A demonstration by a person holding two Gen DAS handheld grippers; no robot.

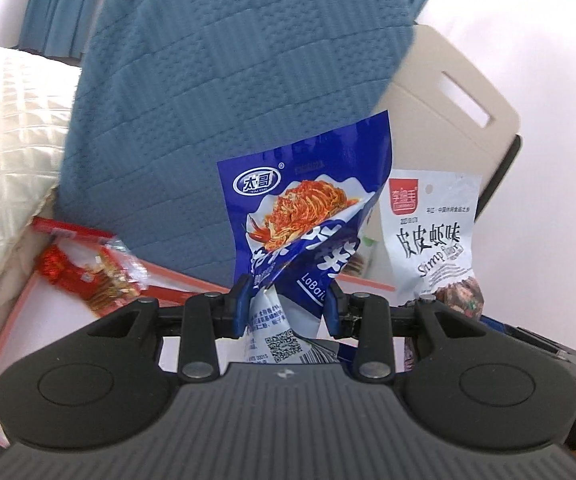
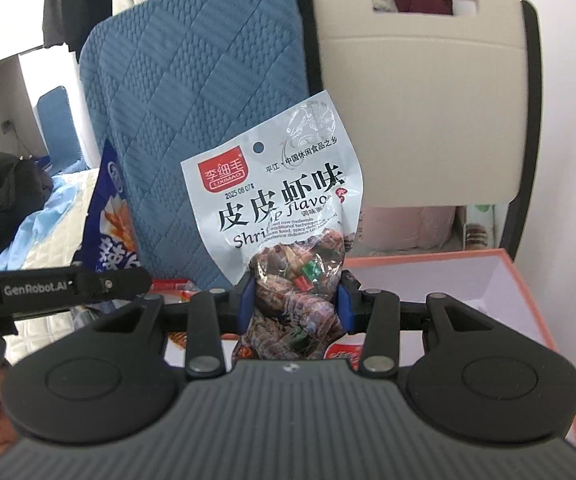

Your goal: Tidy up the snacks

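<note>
Up front, the left gripper [image 1: 288, 304] pinches a glossy, crumpled blue kimchi packet [image 1: 304, 208] at its lower part, holding it upright above a shallow white box [image 1: 67, 312] with thin orange edges. Beside it, the right gripper [image 2: 296, 304] clamps a pale foil shrimp-flavor packet [image 2: 279, 204] by its clear, lumpy bottom, over the same box's open right part [image 2: 500, 280]. A red wrapper [image 1: 87, 272] lies in the box's left corner. Close behind stand a quilted blue cushion [image 1: 223, 92] and a smooth beige chair back [image 2: 420, 100], closing off the far side.
</note>
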